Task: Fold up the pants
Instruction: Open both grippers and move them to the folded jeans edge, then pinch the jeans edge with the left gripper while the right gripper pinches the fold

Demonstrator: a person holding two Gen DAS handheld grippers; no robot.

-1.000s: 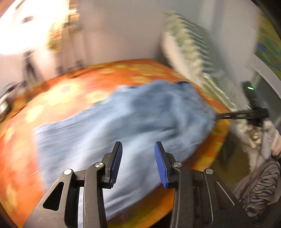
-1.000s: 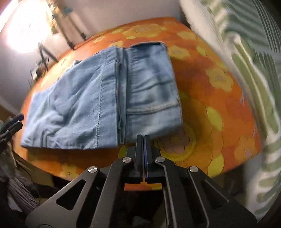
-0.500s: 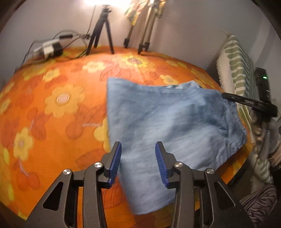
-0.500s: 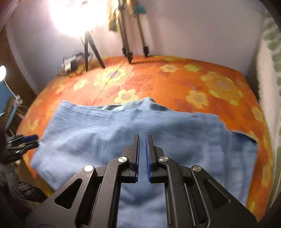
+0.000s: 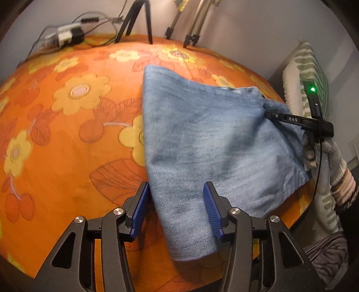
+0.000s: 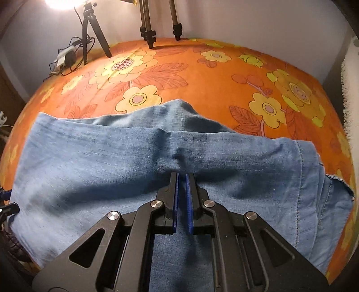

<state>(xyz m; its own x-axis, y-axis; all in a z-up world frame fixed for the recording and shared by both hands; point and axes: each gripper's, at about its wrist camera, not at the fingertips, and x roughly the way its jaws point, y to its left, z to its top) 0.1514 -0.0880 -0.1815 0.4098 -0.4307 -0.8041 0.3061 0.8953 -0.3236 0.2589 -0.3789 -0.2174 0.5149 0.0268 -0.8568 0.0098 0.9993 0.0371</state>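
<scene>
Folded light-blue denim pants lie on an orange flowered cloth. My left gripper hovers over their near left edge. Its jaws are opening, and the denim edge lies under the gap without touching the blue pads. In the right wrist view the pants fill the foreground. My right gripper is nearly shut, tips down on the denim beside a small pucker, and nothing shows in the slit. From the left wrist view the right gripper touches the pants' far right edge, held by a gloved hand.
Tripod legs and a second tripod stand at the cloth's far edge, beside a power adapter with cables. A green-and-white striped cushion rises on the right. The cloth's near edge drops off just below both grippers.
Both views have swung round to face the tripods. My left jaws have widened. My right gripper has come from the cloth's front edge onto the pants.
</scene>
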